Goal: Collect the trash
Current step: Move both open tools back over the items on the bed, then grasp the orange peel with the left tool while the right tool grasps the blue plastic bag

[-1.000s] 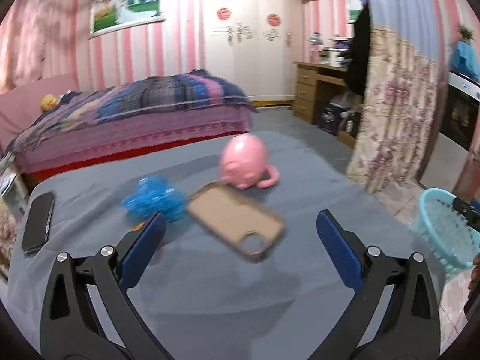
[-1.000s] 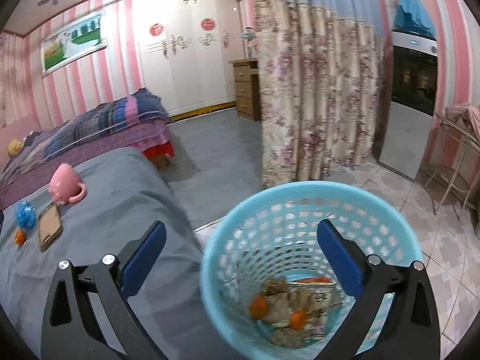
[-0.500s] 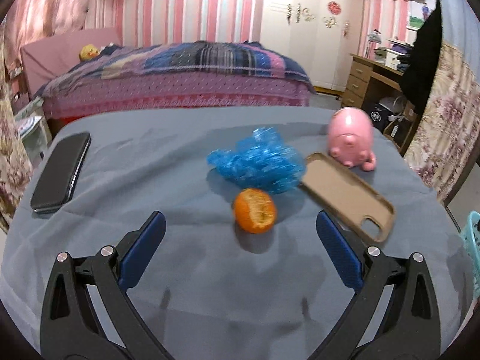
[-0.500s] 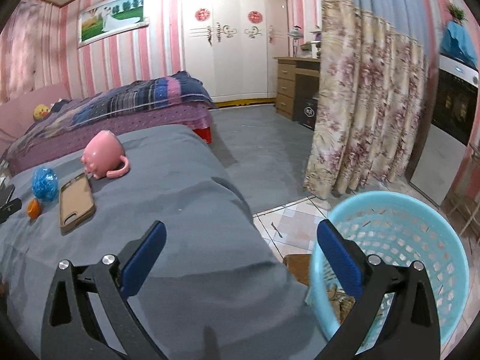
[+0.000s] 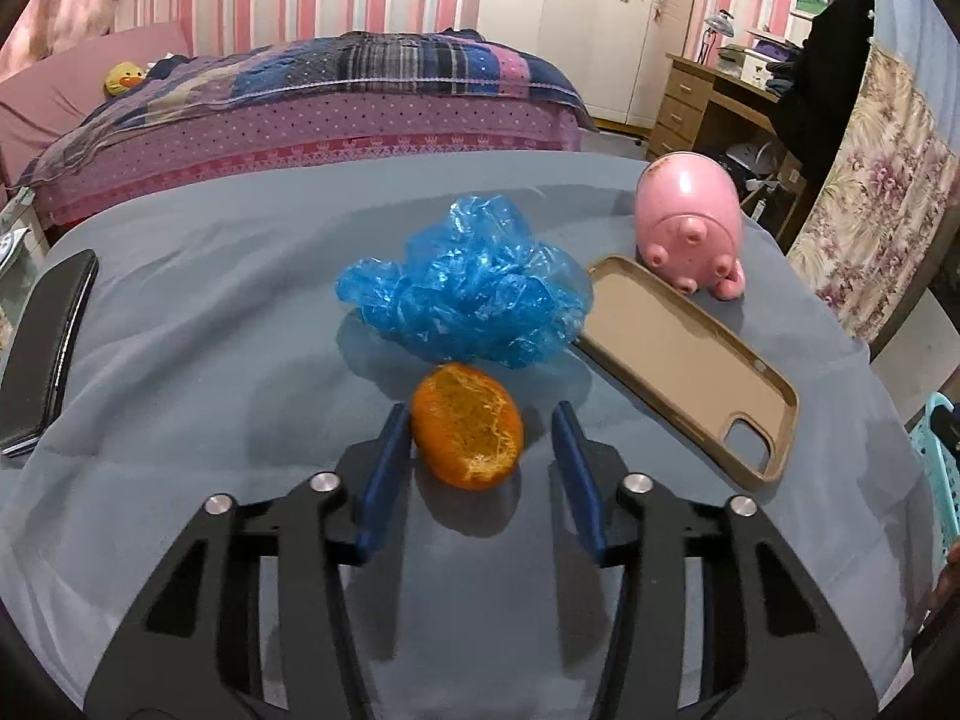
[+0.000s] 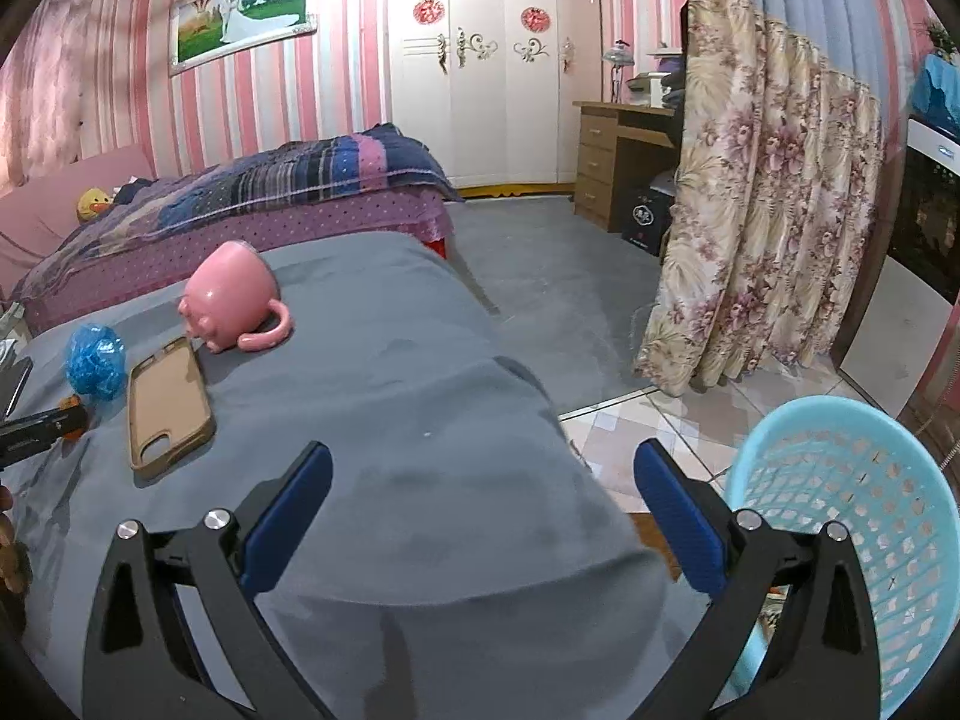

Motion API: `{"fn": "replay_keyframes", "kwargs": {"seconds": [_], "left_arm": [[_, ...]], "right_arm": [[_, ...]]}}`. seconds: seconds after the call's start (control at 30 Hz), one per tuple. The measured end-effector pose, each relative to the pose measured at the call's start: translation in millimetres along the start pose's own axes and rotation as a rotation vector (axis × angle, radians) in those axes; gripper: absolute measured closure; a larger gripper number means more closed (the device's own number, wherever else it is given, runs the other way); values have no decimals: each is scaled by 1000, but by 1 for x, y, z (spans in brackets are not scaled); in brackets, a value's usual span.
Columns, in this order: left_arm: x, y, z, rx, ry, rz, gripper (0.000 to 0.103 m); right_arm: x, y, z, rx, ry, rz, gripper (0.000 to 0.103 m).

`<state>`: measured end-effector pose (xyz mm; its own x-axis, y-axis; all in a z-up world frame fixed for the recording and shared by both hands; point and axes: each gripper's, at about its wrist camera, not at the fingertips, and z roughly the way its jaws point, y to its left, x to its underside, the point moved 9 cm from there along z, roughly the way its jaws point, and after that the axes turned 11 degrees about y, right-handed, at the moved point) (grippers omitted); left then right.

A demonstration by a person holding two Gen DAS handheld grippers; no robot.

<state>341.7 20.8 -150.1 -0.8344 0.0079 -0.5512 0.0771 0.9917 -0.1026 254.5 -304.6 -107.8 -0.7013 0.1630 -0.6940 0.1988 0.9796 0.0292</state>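
An orange peel piece (image 5: 467, 432) lies on the grey cloth-covered table (image 5: 180, 312), right between the blue pads of my left gripper (image 5: 478, 415). Its jaws are closing; the left pad is at the peel, while a gap shows at the right pad. Just behind the peel sits a crumpled blue plastic bag (image 5: 462, 294), seen too in the right wrist view (image 6: 95, 360). My right gripper (image 6: 483, 455) stands open and empty over the table's near corner. The light blue trash basket (image 6: 840, 480) stands on the floor to its right.
A tan phone case (image 5: 690, 360) and an overturned pink mug (image 5: 690, 216) lie right of the bag. A black phone (image 5: 48, 348) rests at the table's left edge. A bed, a wooden desk and a floral curtain (image 6: 762, 210) surround the table.
My left gripper swung left and down from the phone case onto the orange peel, and its jaws narrowed around it. The right wrist view shifted left from the basket to the table.
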Motion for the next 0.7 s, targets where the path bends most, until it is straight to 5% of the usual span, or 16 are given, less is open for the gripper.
{"fn": "replay_keyframes", "kwargs": {"seconds": [0.23, 0.47, 0.7], "left_arm": [[3, 6, -12, 17, -28, -6, 87], [15, 31, -41, -40, -75, 2, 87], [30, 104, -74, -116, -122, -86, 87]], "right_arm": [[2, 23, 0, -10, 8, -44, 5], [7, 40, 0, -31, 20, -57, 5], [9, 65, 0, -63, 25, -93, 5]]}}
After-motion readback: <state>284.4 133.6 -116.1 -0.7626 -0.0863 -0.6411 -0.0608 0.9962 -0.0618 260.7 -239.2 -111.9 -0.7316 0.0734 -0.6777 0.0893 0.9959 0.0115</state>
